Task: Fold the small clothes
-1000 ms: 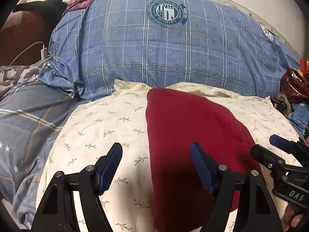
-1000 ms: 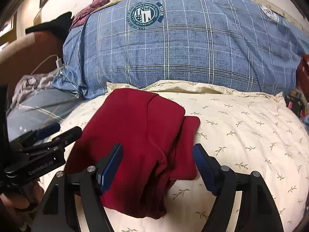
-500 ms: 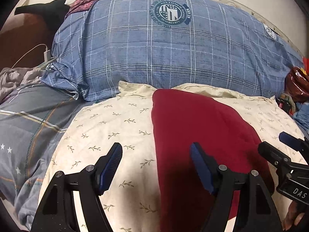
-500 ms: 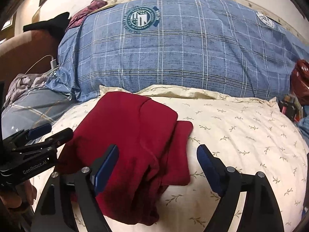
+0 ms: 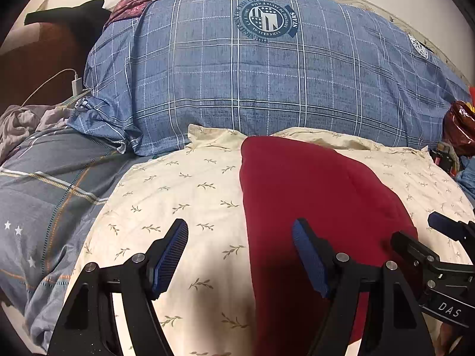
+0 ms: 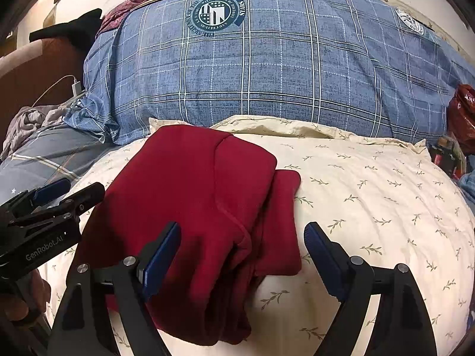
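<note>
Item: red garment (image 6: pixel 202 207), partly folded, lying on the cream leaf-print pillow (image 6: pixel 371 201) on the bed, in front of the blue plaid duvet (image 6: pixel 267 74).

Lie of the item: long axis runs away from the cameras, from the near edge of the pillow toward the duvet. One layer is doubled over the top; a narrower strip shows along its right side, and the near end is bunched and uneven.

Right claw (image 6: pixel 242 252): fingers apart, holding nothing, above the near right portion of the garment. Its left finger sits over the cloth, its right finger over bare pillow, so the garment's right edge falls between them.

Left claw (image 5: pixel 240 252): fingers apart, holding nothing. In the left wrist view the garment (image 5: pixel 320 207) lies to its right; the claw's right finger is over the left edge, its left finger over bare pillow (image 5: pixel 178 195).

Nearer claw: the right, judged from how much cloth lies between its fingers.

Judgement: the folding looks part done. A further fold across the long axis, or tidying the bunched near end, would probably suit both claws taking the near corners.
</note>
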### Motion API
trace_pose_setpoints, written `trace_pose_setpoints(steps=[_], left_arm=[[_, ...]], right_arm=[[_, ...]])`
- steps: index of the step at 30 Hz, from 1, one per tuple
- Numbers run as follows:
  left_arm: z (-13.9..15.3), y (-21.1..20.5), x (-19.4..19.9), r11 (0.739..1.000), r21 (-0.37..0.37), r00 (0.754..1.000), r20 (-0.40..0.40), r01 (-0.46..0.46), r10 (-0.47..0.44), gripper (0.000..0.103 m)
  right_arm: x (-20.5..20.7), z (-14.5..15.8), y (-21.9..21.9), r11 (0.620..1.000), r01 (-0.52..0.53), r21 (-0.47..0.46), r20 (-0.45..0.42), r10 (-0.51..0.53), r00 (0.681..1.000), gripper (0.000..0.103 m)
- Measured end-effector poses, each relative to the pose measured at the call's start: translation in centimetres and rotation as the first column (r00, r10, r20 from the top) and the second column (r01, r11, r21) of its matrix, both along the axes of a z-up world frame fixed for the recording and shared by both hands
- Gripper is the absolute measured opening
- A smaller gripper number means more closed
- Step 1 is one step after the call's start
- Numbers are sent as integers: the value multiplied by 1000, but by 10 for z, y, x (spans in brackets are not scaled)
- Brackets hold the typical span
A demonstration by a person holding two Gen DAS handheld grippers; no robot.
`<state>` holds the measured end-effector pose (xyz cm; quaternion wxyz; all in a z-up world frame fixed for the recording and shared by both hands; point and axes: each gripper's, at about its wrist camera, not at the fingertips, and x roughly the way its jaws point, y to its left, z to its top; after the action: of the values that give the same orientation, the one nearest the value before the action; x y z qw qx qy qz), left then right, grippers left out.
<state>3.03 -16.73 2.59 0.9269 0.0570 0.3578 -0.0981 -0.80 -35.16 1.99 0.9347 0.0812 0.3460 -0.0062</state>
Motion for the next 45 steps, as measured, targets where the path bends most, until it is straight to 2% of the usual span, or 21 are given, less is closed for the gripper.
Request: trace_pose_setpoints(steps=[21,45], left_arm=[[-3,-4,0,1000,20,1000,3,-5,5,72],[-3,-1,2,1000,18,1000,-2,0,0,72]], right_arm=[[3,-5,-11,998,22,57,-23,-21,1000,87],[6,-9,-14,997,16,70,-37,-13,999,87]])
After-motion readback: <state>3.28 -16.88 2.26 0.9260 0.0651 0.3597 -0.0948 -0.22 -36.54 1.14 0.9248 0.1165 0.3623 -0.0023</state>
